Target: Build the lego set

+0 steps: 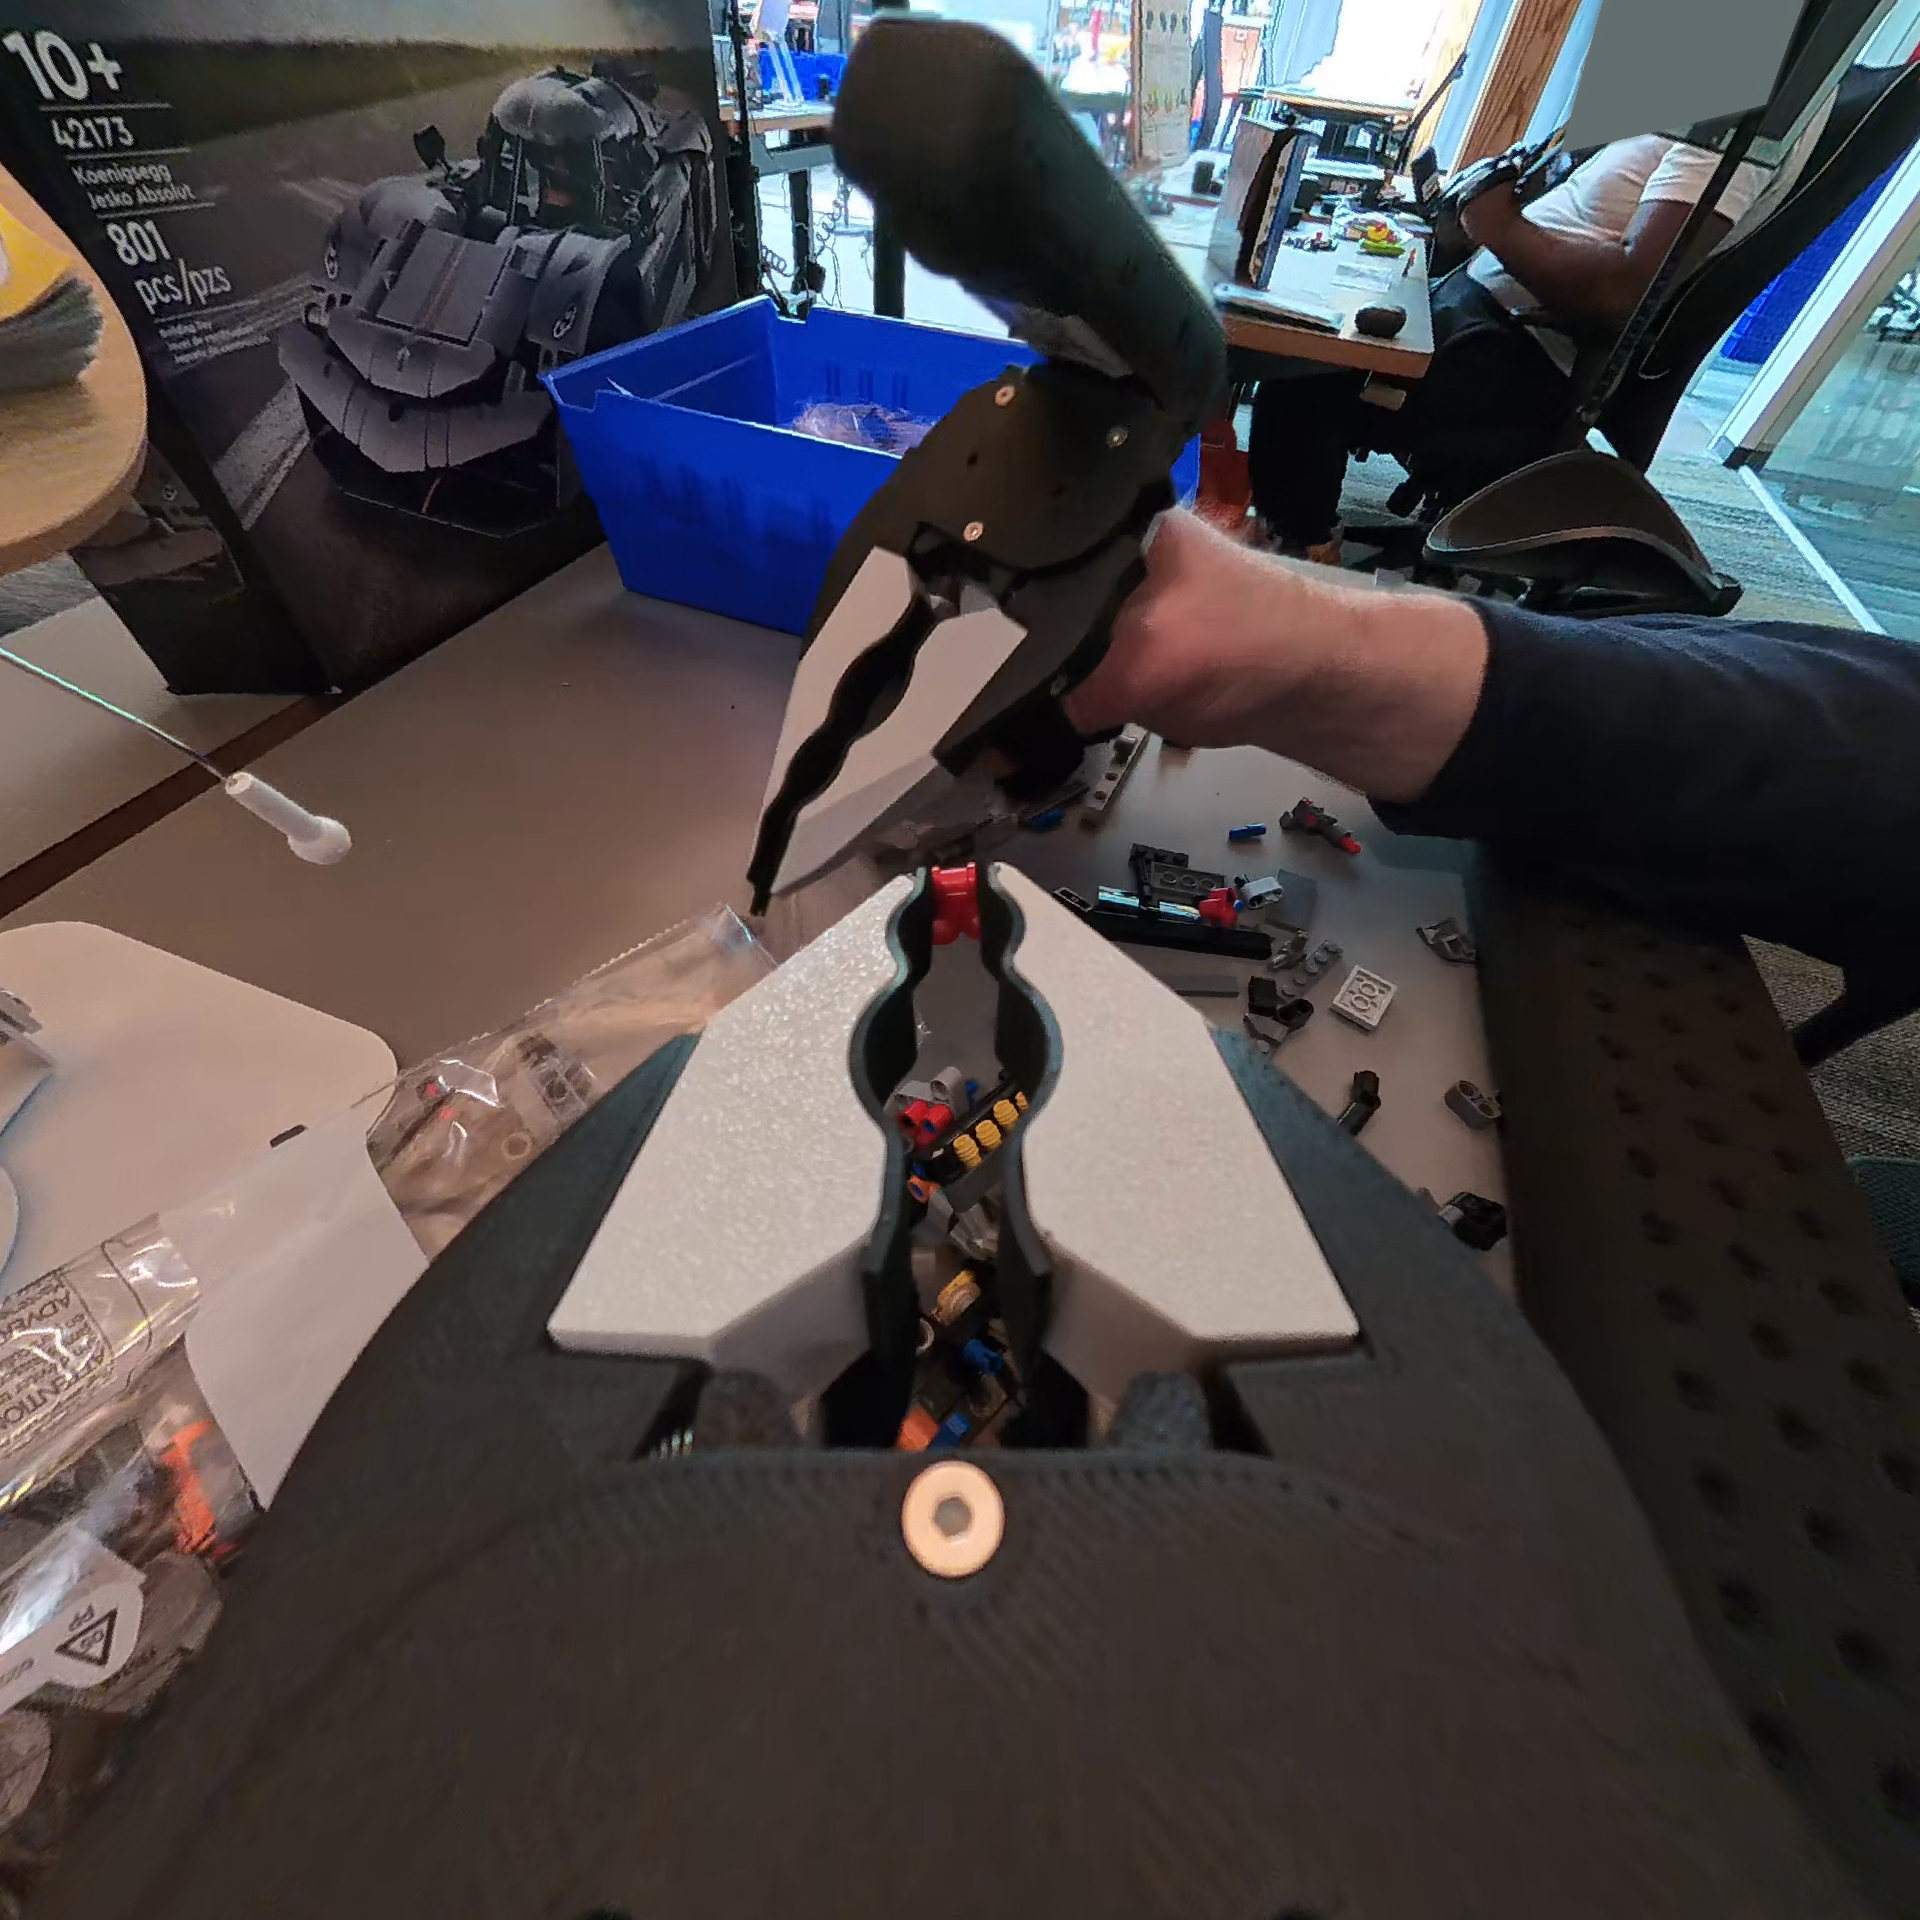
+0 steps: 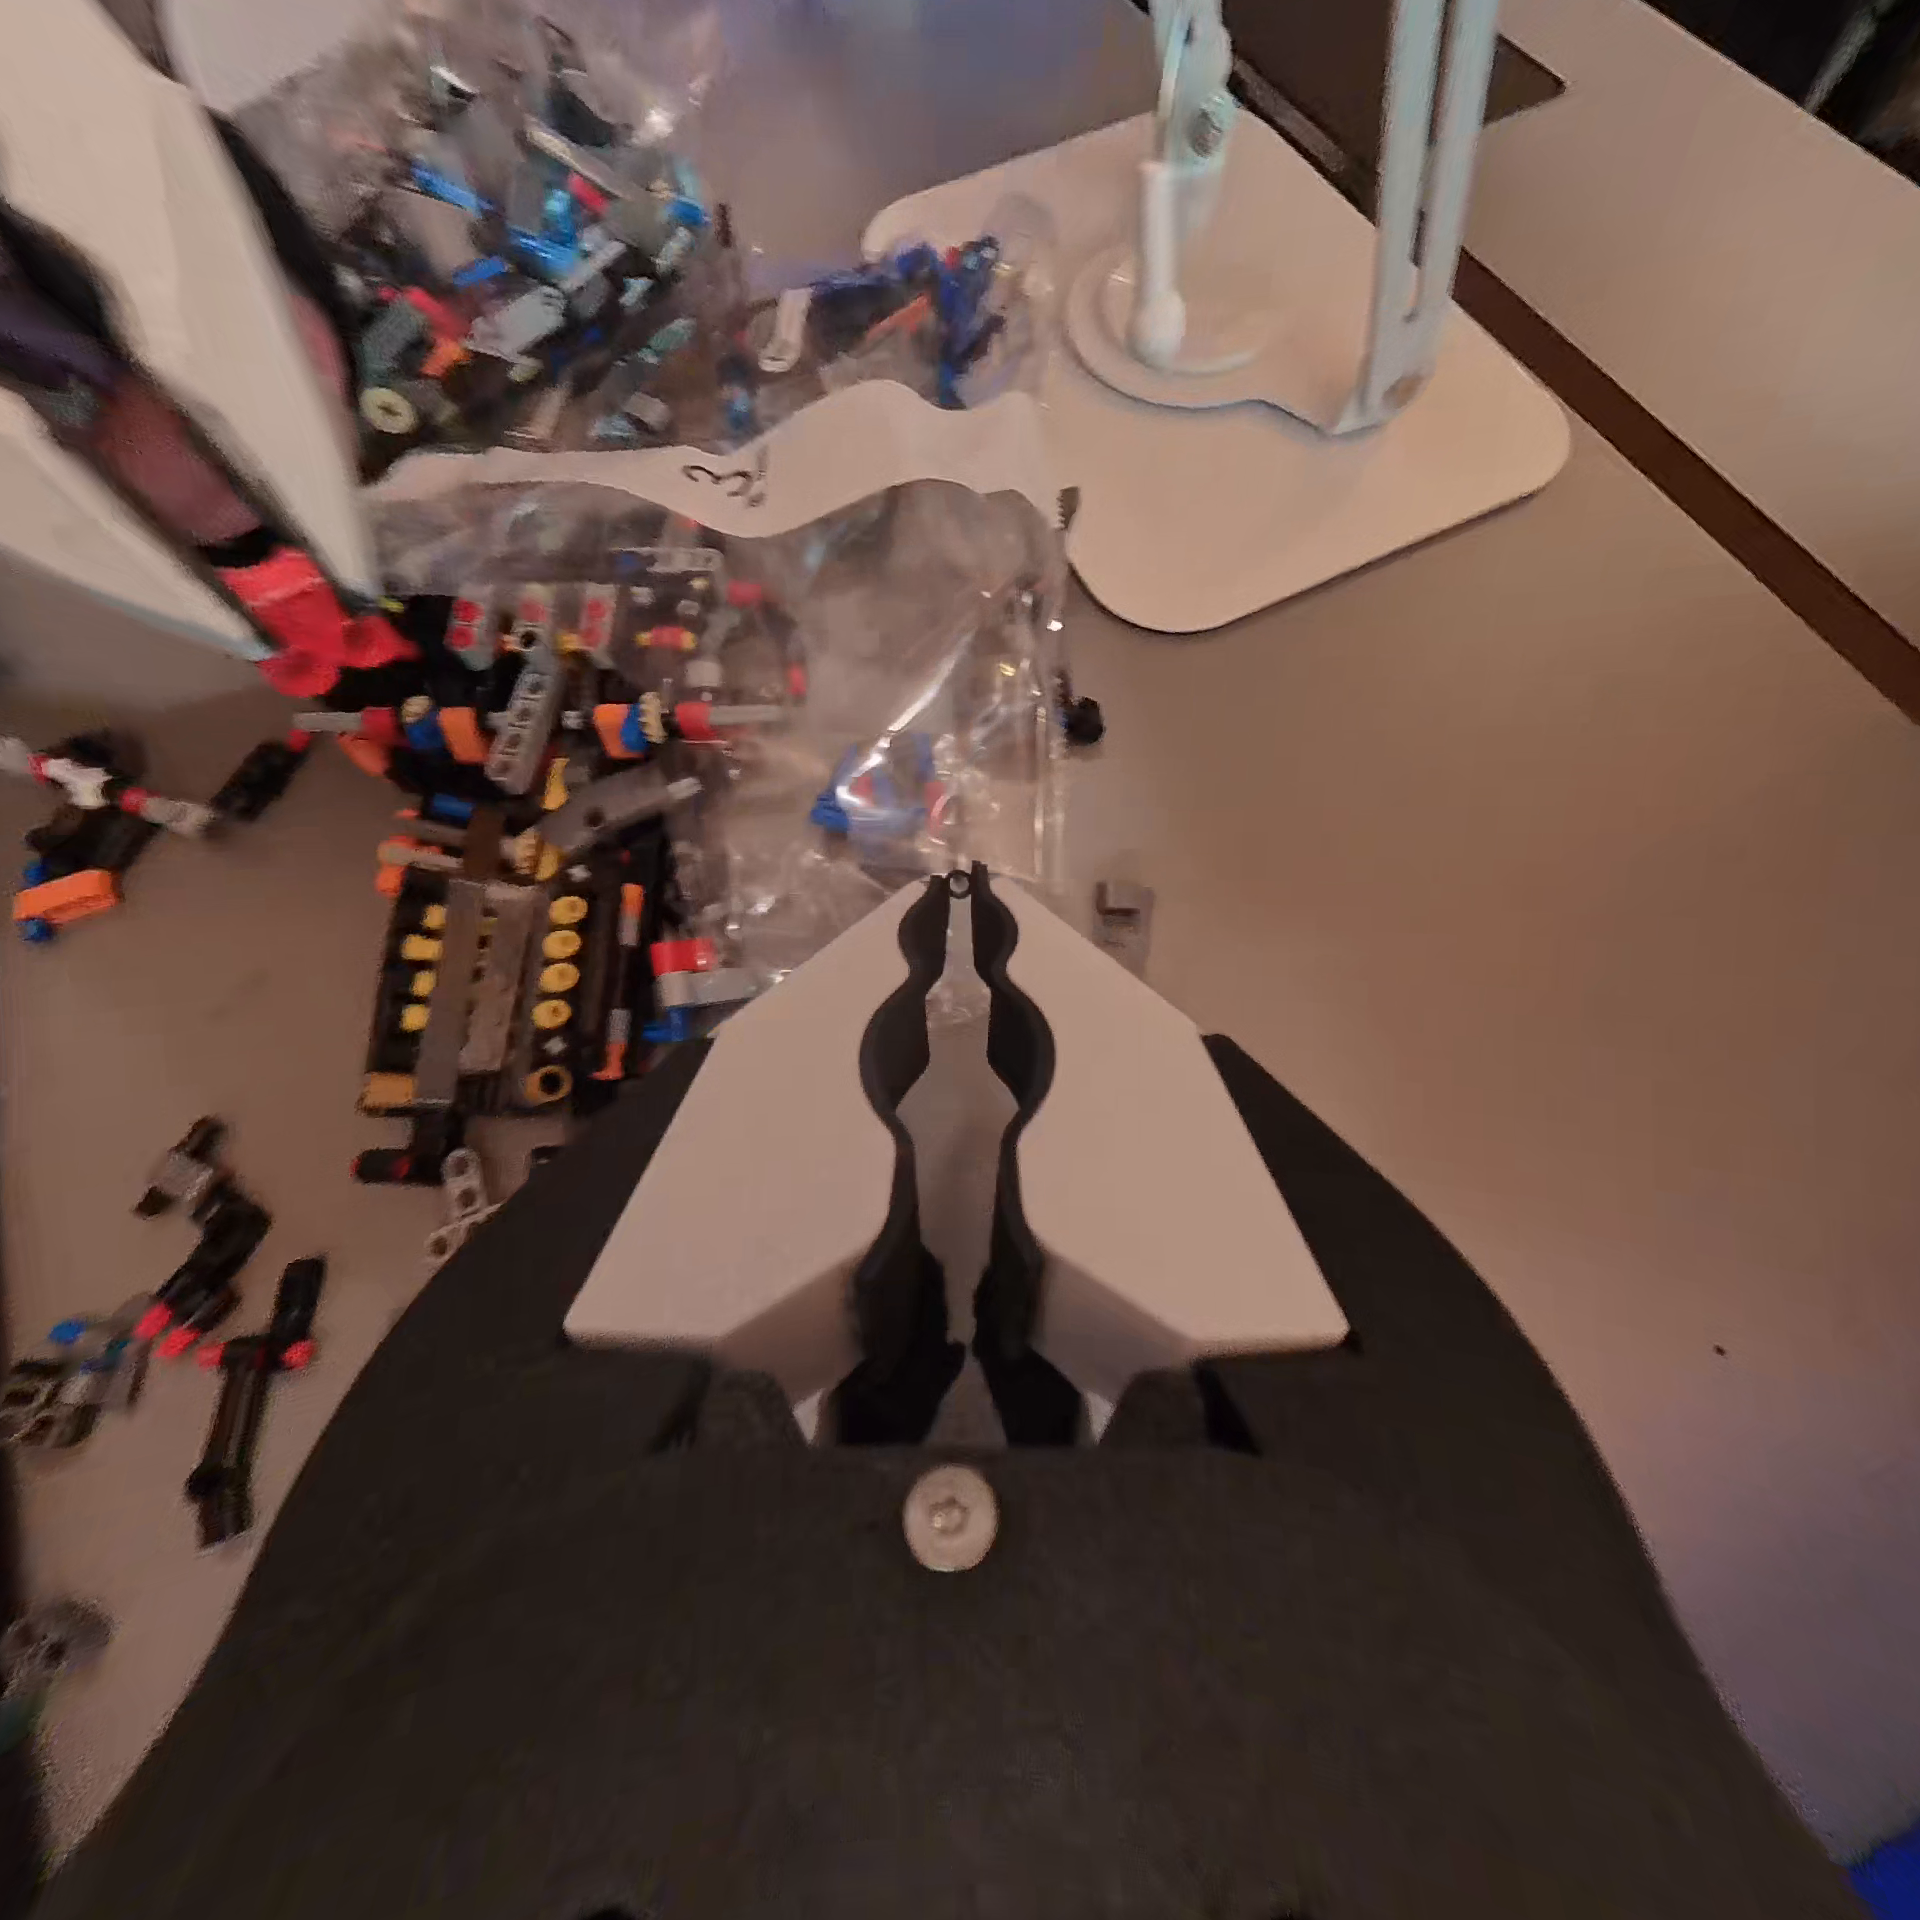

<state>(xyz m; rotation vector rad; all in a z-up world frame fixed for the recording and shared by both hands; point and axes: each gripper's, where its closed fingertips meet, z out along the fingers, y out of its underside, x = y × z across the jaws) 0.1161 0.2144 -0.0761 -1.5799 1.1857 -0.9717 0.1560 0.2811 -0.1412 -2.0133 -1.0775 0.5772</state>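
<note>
Left wrist view first, nearest thing outward: the left gripper (image 1: 956, 891) has its fingers pinched on a small red connector (image 1: 953, 902) right at the tips, at 12 o'clock from the camera, the piece's stubby body standing roughly along the finger line. Below, seen only through the slot between the fingers, lies the partly built model (image 1: 961, 1138), at about 6 o'clock from the red piece. Farther out, the right gripper (image 1: 764, 894) comes in from 1 o'clock, held in a hand (image 1: 1262, 644), its tips just to the 9 o'clock side of the red connector.

Right wrist view fills in what the first hides. The right gripper (image 2: 964, 883) is nearly closed on a tiny black piece (image 2: 958, 883); its shape is too small to tell. The model (image 2: 499, 956) shows whole here, at 9 to 10 o'clock from those tips, its long axis running near-to-far along the grey table (image 2: 1455, 987). Beyond it lie clear bags of parts (image 2: 582, 239), and at 1 o'clock a white stand (image 2: 1330, 488).

My judgement: the coming move turns on bringing the two held pieces together tip to tip above the model, and the gap between them is sideways.
</note>
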